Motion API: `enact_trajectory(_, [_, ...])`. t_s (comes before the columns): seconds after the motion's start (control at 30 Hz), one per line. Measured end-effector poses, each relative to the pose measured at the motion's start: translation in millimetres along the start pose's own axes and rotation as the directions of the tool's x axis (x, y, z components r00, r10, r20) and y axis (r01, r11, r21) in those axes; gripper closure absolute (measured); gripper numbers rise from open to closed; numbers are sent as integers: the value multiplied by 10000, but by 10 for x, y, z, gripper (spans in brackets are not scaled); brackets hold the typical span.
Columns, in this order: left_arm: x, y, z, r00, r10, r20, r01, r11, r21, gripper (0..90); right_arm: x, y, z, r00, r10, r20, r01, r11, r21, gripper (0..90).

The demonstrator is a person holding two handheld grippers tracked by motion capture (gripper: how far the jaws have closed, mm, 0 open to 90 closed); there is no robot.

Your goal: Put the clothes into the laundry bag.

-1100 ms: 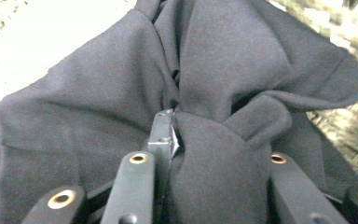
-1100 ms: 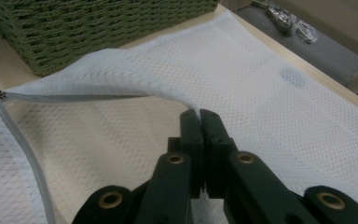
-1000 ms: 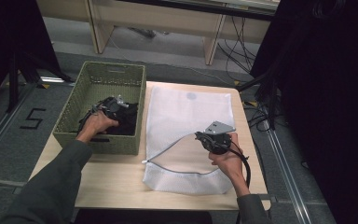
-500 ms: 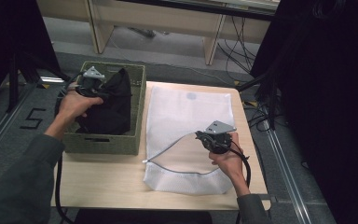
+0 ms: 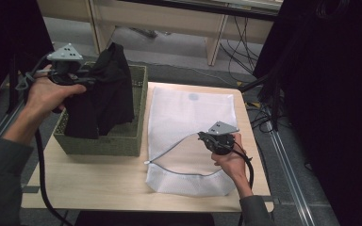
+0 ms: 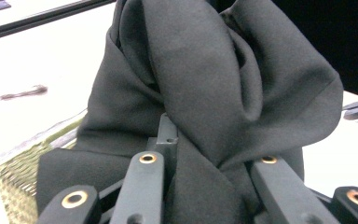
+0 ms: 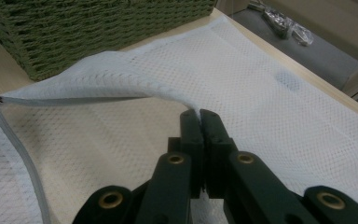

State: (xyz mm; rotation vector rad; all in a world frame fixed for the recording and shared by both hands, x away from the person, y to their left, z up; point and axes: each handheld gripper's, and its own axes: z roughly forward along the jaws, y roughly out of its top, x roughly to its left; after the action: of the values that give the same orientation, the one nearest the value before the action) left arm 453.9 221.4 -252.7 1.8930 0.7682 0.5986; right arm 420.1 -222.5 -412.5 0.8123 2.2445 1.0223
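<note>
In the high view, the left gripper [image 5: 81, 78] is held up over the far left corner of the woven olive-green rectangular basket [image 5: 122, 141], which stands on the left half of the pale wooden counter [image 5: 89, 183]. Its jaws are clamped on a bunched fold of the black fabric garment [image 5: 104, 92], whose lower part hangs down into the basket while its top rises above the basket's rim. Just beside the basket, the white mesh laundry bag with a grey zipper [image 5: 188, 117] lies flat across the right half of the counter. The right gripper [image 5: 203, 137] rests low over the bag near its open zipper edge and pinches the upper layer of mesh, lifting that lip off the counter.

In the left gripper view, the black garment [image 6: 205, 84] bulges in thick folds between and over the two jaws, which press into the cloth from both sides; the jaws have just been closing a little on it. A strip of the green basket [image 6: 23, 163] shows at the lower left.

In the right gripper view, the jaws stand together with the bag's mesh edge [image 7: 121, 88] nipped at their tips. The raised lip arches leftward to the zipper's end, and the basket wall [image 7: 93, 28] stands just behind.
</note>
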Motion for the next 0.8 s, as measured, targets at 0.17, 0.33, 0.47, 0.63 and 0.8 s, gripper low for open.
enact_trajectory(0.17, [-205, 190, -247, 9991, 235, 348, -226, 9994, -253, 739, -13, 5, -8, 10000, -13, -54, 14, 10000, 85, 898])
enact_trajectory(0.33, [-530, 332, -540, 9928, 399, 1126, -301, 9957, -873, 739, -15, 8, -18, 9999, 94, -90, -93, 9999, 136, 898])
enact_trajectory(0.47, [-774, 316, -652, 9767, 529, 2082, -315, 9940, -1048, 738, -26, 4, -27, 9999, 134, -53, -134, 9999, 78, 898])
enact_trajectory(0.63, [-1089, 171, -596, 9575, 860, 2754, -558, 9917, -1156, 738, -42, 8, -26, 10000, 16, 53, -16, 10000, 11, 898])
enact_trajectory(0.8, [-1425, -39, -394, 9210, 1184, 3712, -802, 9899, -1166, 735, -35, 7, -12, 9999, 105, -65, -104, 9999, 108, 898])
